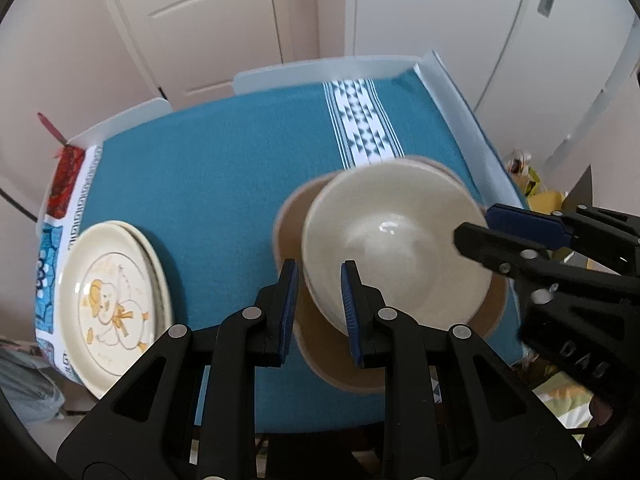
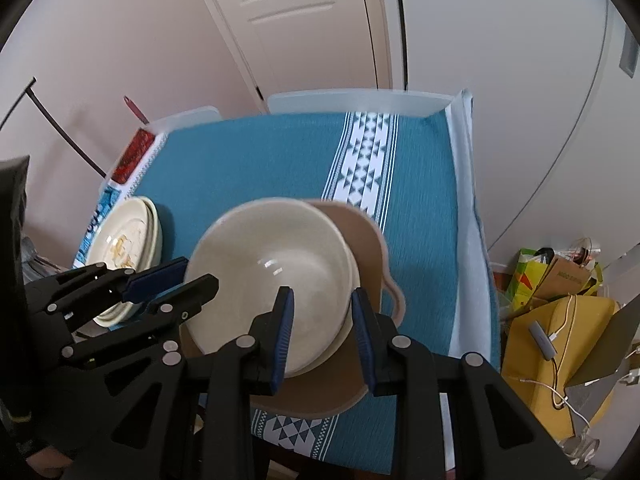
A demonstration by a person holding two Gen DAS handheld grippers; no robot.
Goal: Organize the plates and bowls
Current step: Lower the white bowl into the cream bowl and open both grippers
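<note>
A: Closest to you are the blue pads of your left gripper (image 1: 320, 312), clenched on the near rim of the cream bowl (image 1: 396, 248), one pad inside and one outside.

B: And the right one?

A: Your right gripper (image 2: 322, 332) grasps the same bowl on its opposite rim, again one pad in and one out. So you hold it with both hands.

B: Where is the bowl, exactly?

A: Over the brown dish (image 1: 288, 216), which lies on the teal cloth (image 1: 224, 168) near the middle of the table. Whether the bowl rests in the dish or hangs just above it, I cannot tell; it looks tilted and slightly blurred.

B: Which step is this, then?

A: I'd judge you are nesting the bowl into the dish. The plates (image 1: 112, 296) already sit stacked at the left edge of the table.

B: What does the next move call for?

A: Level the bowl, centre it over the dish and lower it with both hands together. Let go only once it sits flat, or it may rock against the dish's wavy lip.
</note>
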